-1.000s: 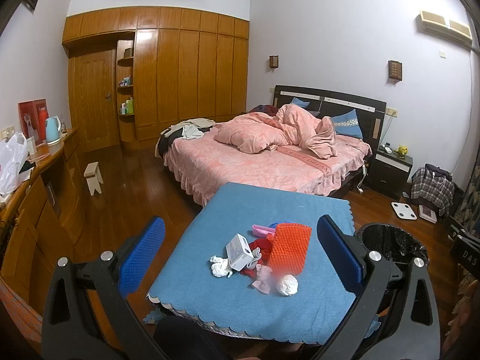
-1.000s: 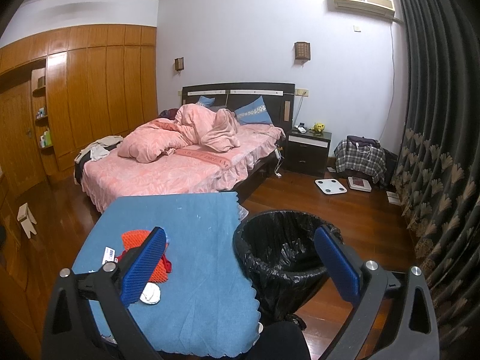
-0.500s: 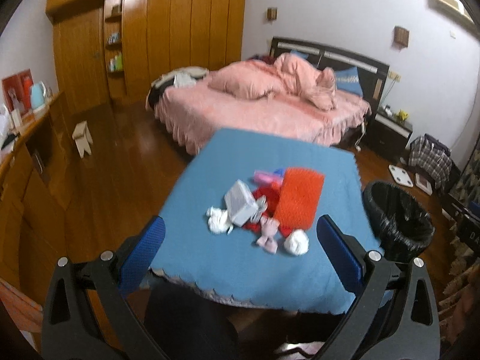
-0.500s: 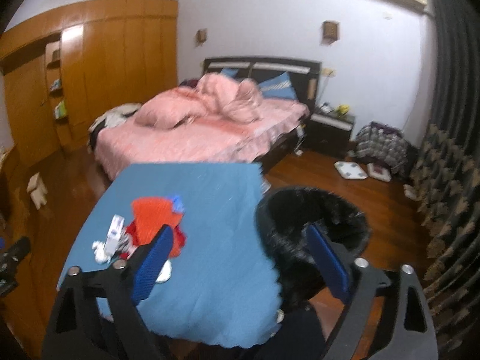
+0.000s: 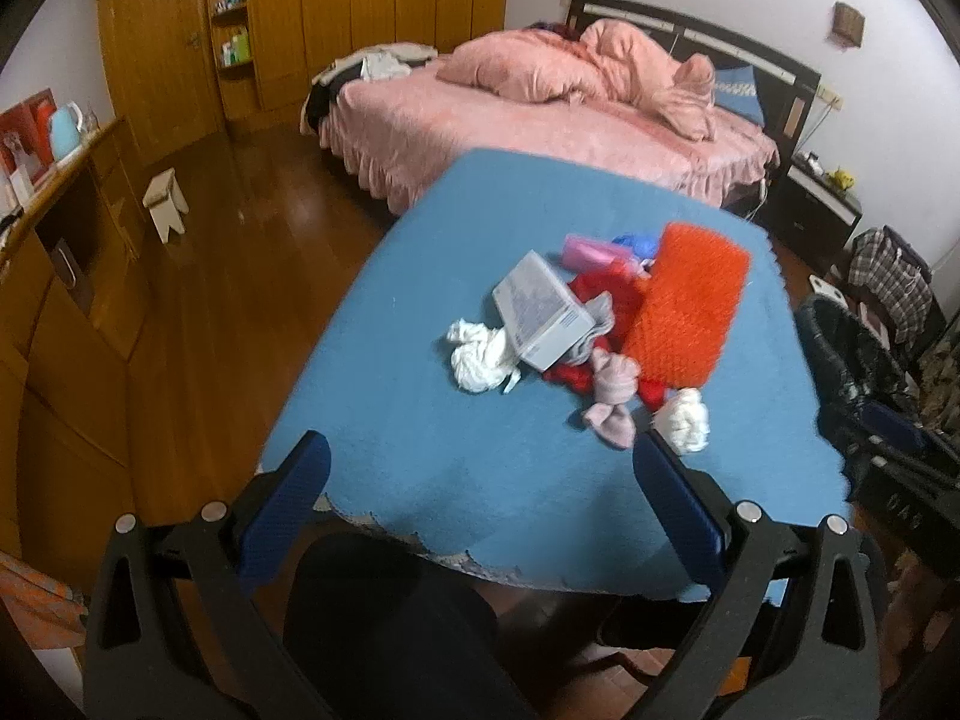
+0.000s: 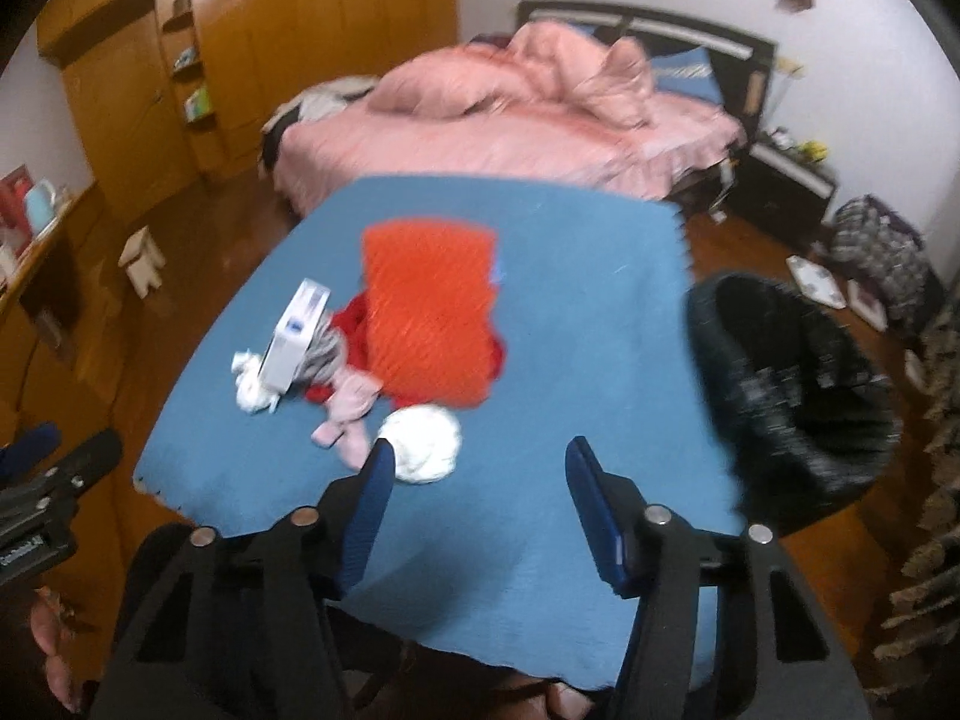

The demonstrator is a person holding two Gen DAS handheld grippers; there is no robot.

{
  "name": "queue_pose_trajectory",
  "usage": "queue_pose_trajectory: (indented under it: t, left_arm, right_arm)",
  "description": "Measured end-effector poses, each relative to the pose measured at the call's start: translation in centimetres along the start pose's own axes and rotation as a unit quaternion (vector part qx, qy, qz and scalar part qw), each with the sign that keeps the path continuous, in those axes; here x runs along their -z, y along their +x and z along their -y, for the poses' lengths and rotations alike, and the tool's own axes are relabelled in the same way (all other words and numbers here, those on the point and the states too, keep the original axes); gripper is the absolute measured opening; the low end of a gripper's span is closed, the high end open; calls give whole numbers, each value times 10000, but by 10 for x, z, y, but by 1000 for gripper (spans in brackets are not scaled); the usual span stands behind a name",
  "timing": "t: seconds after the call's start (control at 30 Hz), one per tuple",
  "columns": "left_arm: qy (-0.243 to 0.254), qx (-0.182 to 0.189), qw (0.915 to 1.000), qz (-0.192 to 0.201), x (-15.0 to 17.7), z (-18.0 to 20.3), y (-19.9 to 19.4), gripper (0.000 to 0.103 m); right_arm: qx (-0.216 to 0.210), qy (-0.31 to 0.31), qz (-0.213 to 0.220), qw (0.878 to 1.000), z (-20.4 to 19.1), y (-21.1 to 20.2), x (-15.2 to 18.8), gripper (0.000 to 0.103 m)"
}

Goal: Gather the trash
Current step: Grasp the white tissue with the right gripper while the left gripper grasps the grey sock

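- left wrist view: the left gripper (image 5: 477,468) is spread wide and holds nothing, hovering over the near edge of the bench (image 5: 420,420). its blue cloth carries a heap: a white box (image 5: 543,312), a crumpled white tissue (image 5: 480,357), a pink rag (image 5: 612,396), an orange knitted cloth (image 5: 690,303) and a white paper ball (image 5: 684,420) just beside the right-hand finger. a pink packet (image 5: 591,252) at the far side shows only here.
- right wrist view: blurred. the right gripper (image 6: 480,474) is released, narrower than the left, empty; its left-hand finger is at the white paper ball (image 6: 423,435), contact unclear. the black-lined bin (image 6: 792,390) stands right of the bench, fuller here.
- room: pink bed (image 5: 540,114), wooden wardrobe (image 5: 336,18), wood floor.
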State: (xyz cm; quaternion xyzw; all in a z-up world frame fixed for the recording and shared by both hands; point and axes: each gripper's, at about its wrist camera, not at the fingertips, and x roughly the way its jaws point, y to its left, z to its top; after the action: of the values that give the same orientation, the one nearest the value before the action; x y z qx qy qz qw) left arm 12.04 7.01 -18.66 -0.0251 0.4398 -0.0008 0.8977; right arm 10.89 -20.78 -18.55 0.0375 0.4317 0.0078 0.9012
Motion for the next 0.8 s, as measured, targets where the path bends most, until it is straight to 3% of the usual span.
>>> queue_pose_trajectory:
  t: [0.2, 0.57, 0.7, 0.8]
  left_arm:
    - [-125, 324, 9993, -146, -7, -10, 39, 97]
    - [-175, 317, 9991, -227, -20, -15, 90, 97]
    - [-86, 337, 9992, -209, -22, -10, 100, 97]
    - [-27, 332, 9991, -247, -24, -4, 109, 97]
  right_arm:
    - [-288, -74, -354, 9989, -15, 54, -1, 58]
    - [-301, -164, -724, 9968, -27, 118, -9, 58]
    - [-417, -110, -944, 9946, -24, 132, -7, 35]
    - [-535, -87, -951, 9940, -20, 135, -7, 29]
